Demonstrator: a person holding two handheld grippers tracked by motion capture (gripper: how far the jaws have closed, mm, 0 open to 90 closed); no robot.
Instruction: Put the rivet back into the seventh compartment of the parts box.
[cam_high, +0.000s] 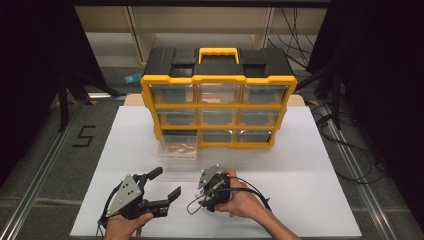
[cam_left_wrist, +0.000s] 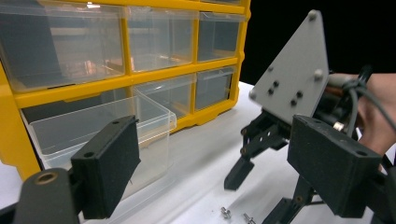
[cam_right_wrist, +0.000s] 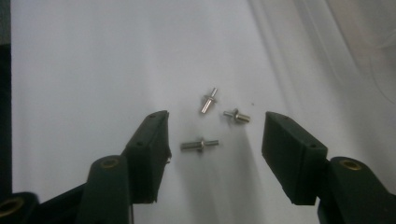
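Right gripper (cam_right_wrist: 212, 140) tilts down (jaws apart) over screws (cam_right_wrist: 200, 145).

I see shiny metal studs (cam_right_wrist: 200, 145) on the matt white surface (cam_right_wrist: 84, 70); clear glossy plastic drawer (cam_left_wrist: 100, 123); matt black fingers (cam_right_wrist: 149, 144).

3 screws (cam_right_wrist: 215, 122) lie on the table (cam_high: 300, 165) before the pulled-out drawer (cam_high: 177, 150).

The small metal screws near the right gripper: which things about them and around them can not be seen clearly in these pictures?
- High view: screws hidden under the right gripper and hand.
- Left gripper view: two screws tiny, cut at the bottom edge.
- Right gripper view: three screws between open jaws; thread blurred; untouched.
- Pulled-out drawer: contents unclear through clear plastic.
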